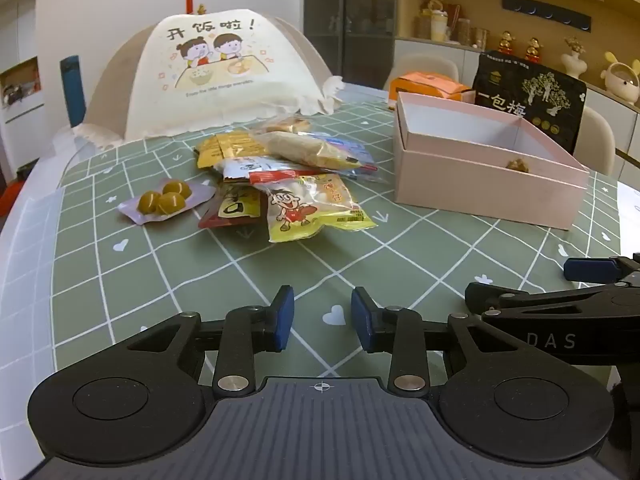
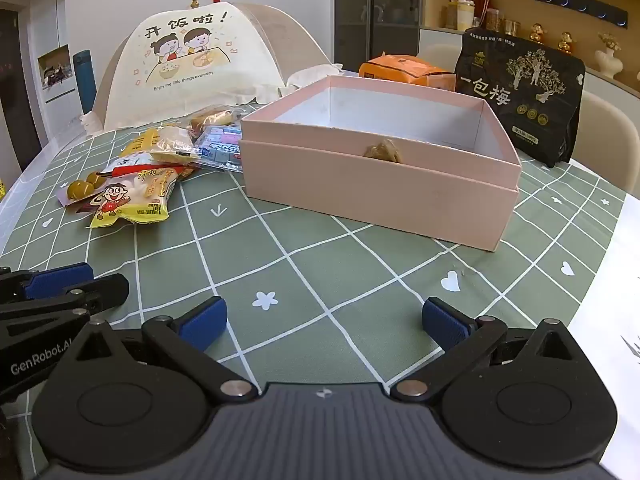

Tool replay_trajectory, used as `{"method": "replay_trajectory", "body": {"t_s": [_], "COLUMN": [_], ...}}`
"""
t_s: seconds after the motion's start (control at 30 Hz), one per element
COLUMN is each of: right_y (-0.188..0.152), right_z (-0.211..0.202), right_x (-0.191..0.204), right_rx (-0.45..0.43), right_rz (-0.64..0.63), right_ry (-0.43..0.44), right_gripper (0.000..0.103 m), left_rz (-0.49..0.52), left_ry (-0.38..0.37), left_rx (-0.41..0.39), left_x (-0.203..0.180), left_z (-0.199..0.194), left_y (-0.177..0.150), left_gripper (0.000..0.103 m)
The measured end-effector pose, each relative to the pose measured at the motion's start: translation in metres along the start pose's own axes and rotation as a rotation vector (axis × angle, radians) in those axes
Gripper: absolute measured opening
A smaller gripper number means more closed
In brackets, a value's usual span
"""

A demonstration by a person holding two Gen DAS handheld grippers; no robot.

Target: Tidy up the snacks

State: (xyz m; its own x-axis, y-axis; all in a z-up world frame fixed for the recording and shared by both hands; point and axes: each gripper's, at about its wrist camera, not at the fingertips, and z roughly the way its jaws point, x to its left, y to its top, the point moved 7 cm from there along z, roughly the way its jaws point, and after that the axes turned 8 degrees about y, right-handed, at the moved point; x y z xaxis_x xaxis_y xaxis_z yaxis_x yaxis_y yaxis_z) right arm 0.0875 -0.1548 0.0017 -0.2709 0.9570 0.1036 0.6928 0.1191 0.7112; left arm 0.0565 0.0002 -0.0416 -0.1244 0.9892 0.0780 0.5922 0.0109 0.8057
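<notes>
A pile of snack packets (image 1: pixel 288 172) lies on the green checked tablecloth, with a yellow cartoon-boy bag (image 1: pixel 316 208) in front and a purple pack of round yellow-green sweets (image 1: pixel 166 202) at its left. The pile also shows in the right wrist view (image 2: pixel 160 160). An open pink box (image 1: pixel 480 160) stands to the right, also in the right wrist view (image 2: pixel 380 168), with one brown snack (image 2: pixel 382 150) inside. My left gripper (image 1: pixel 322 320) is open and empty, low over the cloth, well short of the pile. My right gripper (image 2: pixel 324 322) is wide open and empty, in front of the box.
A domed mesh food cover (image 1: pixel 216 76) stands behind the pile. A black plum bag (image 2: pixel 520 96) and an orange box (image 2: pixel 408 70) stand behind the pink box. A blue bottle (image 1: pixel 72 88) is at the far left. The table's edge runs along the right.
</notes>
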Motion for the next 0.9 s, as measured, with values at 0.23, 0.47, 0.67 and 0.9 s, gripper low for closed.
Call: {"method": "replay_trajectory", "body": {"t_s": [0.23,0.47,0.67,0.9], "right_y": [0.0014,-0.0007,0.0017,0.0017], "right_z": [0.0034,0.0024,0.0042,0.0047], "right_x": [-0.0013,0.0009,0.0022,0.0022], "right_rx": [-0.005,-0.003,0.0,-0.003], "right_rz": [0.002,-0.003,-0.013,-0.013], "right_ry": [-0.007,-0.002,0.01,0.01], "right_gripper": [0.103,0.103,0.103,0.103], "left_rz": [0.003,0.008,0.013,0.012], "left_ry": [0.002,0.005,0.009,0.008], "left_rx": [0.0,0.0,-0.001,-0.001], "left_x": [0.0005,0.0005,-0.0015,-0.0026], "left_z": [0.0001,0.0002,-0.0026,-0.0011], "left_y": [-0.0001,-0.0001,0.0,-0.0001], "left_gripper": [0.038,0.038,0.038,0.038]}}
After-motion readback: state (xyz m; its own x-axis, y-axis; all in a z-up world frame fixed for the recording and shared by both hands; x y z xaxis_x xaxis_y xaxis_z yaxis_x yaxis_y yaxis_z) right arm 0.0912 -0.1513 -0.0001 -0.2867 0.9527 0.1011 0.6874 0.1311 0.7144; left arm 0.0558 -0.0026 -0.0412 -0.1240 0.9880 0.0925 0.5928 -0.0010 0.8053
